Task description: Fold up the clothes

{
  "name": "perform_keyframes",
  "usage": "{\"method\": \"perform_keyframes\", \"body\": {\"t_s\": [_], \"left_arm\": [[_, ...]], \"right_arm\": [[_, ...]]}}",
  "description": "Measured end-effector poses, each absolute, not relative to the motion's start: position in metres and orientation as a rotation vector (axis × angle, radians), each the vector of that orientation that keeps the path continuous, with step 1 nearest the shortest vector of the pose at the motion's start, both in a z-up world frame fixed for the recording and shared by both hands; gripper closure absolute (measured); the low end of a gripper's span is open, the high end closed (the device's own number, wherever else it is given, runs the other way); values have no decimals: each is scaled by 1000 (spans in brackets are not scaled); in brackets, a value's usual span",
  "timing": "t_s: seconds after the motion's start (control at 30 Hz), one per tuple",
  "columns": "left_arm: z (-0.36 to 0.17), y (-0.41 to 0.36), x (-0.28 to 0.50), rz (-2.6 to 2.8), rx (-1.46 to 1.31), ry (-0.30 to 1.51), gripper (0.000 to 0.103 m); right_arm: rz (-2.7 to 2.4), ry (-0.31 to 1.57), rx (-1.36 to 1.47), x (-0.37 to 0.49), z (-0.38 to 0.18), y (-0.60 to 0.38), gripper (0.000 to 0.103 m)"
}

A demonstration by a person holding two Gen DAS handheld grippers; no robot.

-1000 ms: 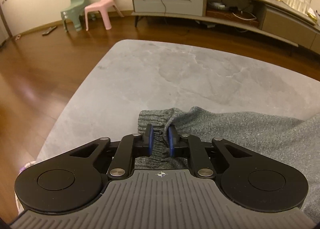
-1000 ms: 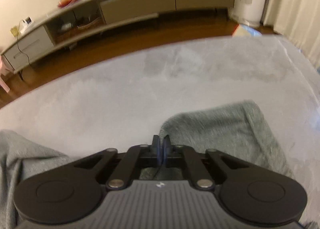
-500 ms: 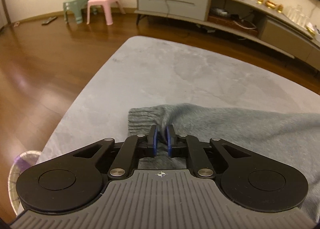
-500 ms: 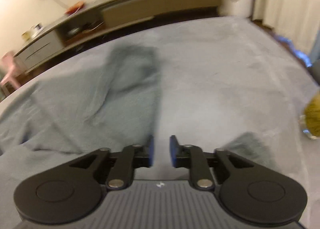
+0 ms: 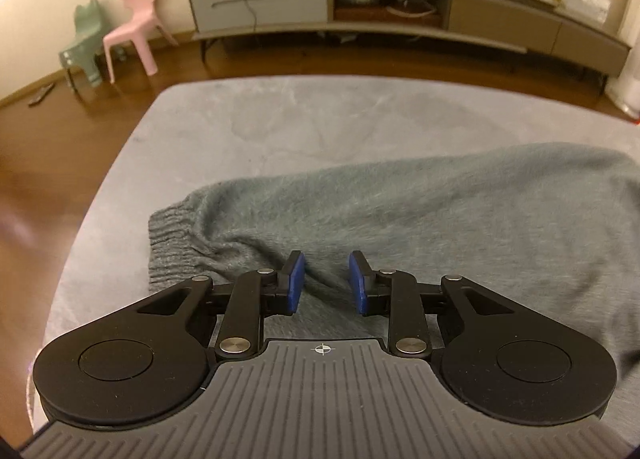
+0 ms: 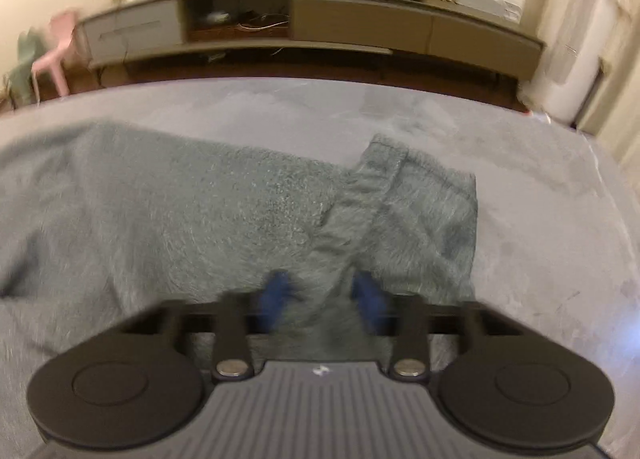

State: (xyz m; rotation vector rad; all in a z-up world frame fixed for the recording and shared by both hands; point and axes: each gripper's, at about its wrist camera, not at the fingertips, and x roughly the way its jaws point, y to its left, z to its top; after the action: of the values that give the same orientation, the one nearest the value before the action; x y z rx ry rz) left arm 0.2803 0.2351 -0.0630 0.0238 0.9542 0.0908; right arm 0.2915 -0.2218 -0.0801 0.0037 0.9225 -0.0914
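A fuzzy grey sweater (image 5: pixel 440 211) lies spread on the grey tabletop (image 5: pixel 320 119), its ribbed cuff (image 5: pixel 172 235) at the left. My left gripper (image 5: pixel 326 279) hovers over the cloth just right of that cuff. Its jaws are opening; the cloth lies below the blue pads (image 5: pixel 294 279), which do not press it. In the blurred right wrist view the sweater (image 6: pixel 180 211) fills the left, with a folded sleeve strip (image 6: pixel 376 179) running toward my right gripper (image 6: pixel 322 293). Its jaws are closing, still apart, with that fabric ridge between the pads (image 6: pixel 278 291).
A long low TV cabinet (image 5: pixel 400 11) lines the far wall across a wood floor (image 5: pixel 60 139). A pink chair (image 5: pixel 136 27) and a green chair (image 5: pixel 82 47) stand at the back left. The table's left edge (image 5: pixel 100 195) is close to the cuff. A white cylinder (image 6: pixel 576 71) stands at the right.
The left gripper let go of the ribbed cuff and spread its jaws; the cloth dropped flat. The right gripper released its fold, swung across the table, and now sits over the sleeve strip.
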Motion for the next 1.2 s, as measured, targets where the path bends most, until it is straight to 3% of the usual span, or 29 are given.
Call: {"method": "perform_keyframes", "body": {"t_s": [0.07,0.1,0.3,0.37,0.43,0.5,0.53,0.57,0.73,0.8,0.83,0.93,1.03,1.1,1.2], "left_arm": [[-72,240,291,116,22,976,81],[-75,243,296,128,23,978,76],[-80,264,316,210,54,955,69],[-80,266,321,229,55,968,70],[-78,265,322,251,56,980,74],[-69,260,311,246,48,957,77],[-64,258,304,222,46,940,77],[-58,256,297,198,44,924,76],[-66,239,291,115,103,972,76],[-74,240,296,113,114,983,71],[-74,242,300,117,115,974,69],[-75,246,317,128,137,961,67],[-73,245,330,157,197,953,64],[-58,251,324,170,190,941,76],[-29,268,283,138,135,897,74]], "right_arm": [[-124,893,-1,292,-72,-234,88],[-139,866,-10,292,-65,-241,89],[-400,595,148,260,8,-333,87],[-559,637,174,261,-4,-371,70],[-624,751,186,263,-22,-394,62],[-650,694,213,245,-22,-390,52],[-602,674,213,239,-21,-380,40],[-530,683,202,239,-25,-368,37],[-234,828,95,285,-56,-302,40],[-219,901,65,311,-71,-289,46],[-227,946,59,323,-82,-286,57],[-272,927,56,342,-90,-291,55],[-347,918,23,354,-95,-300,46],[-421,931,-53,360,-93,-294,48],[-419,823,-119,338,-63,-257,51]]}}
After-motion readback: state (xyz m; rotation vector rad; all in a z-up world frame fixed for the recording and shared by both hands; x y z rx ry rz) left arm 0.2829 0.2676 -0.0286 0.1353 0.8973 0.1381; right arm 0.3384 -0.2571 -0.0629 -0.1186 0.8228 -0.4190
